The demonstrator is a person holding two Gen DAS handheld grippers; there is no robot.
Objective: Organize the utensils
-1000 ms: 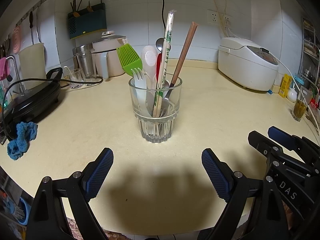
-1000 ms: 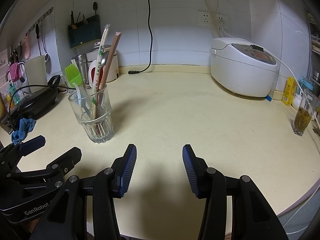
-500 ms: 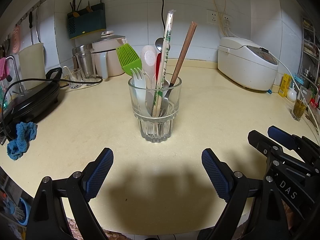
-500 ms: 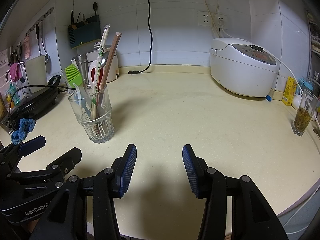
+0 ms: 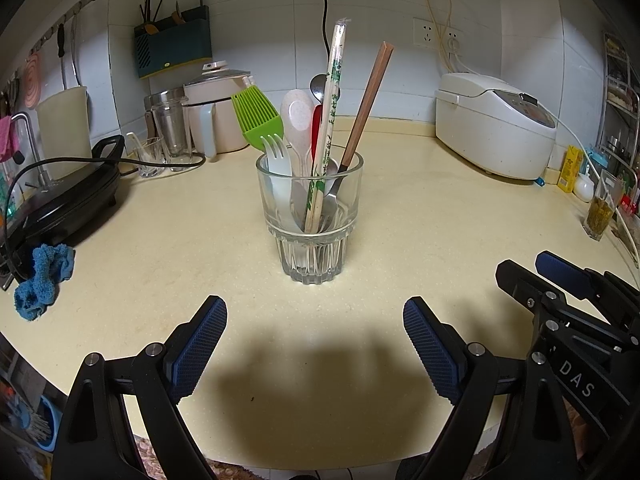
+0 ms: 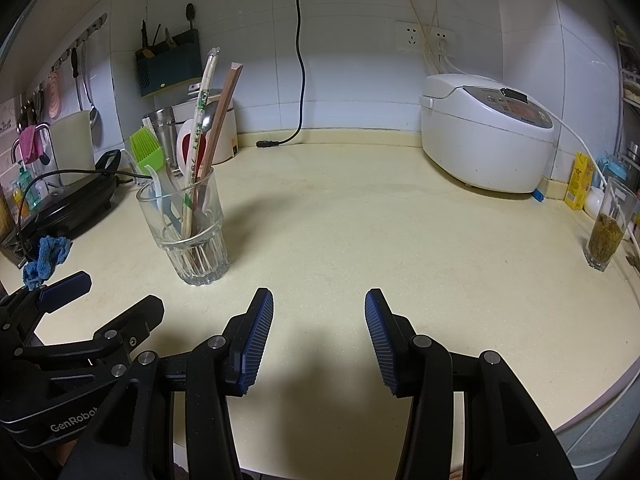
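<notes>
A clear ribbed glass (image 5: 310, 216) stands upright on the cream counter, straight ahead of my left gripper (image 5: 314, 344). It holds a green silicone brush (image 5: 258, 118), a white fork (image 5: 276, 158), a pale spoon (image 5: 298, 114), wrapped chopsticks (image 5: 330, 108), a brown chopstick (image 5: 366, 102) and a metal spoon. My left gripper is open and empty, short of the glass. In the right wrist view the glass (image 6: 186, 224) is at the left. My right gripper (image 6: 319, 340) is open and empty over bare counter.
A white rice cooker (image 6: 486, 136) stands at the back right, a glass of tea (image 6: 608, 230) at the far right. A black griddle (image 5: 60, 200) and blue cloth (image 5: 42, 276) lie at the left. A loose black cord (image 6: 294, 80) hangs from the wall.
</notes>
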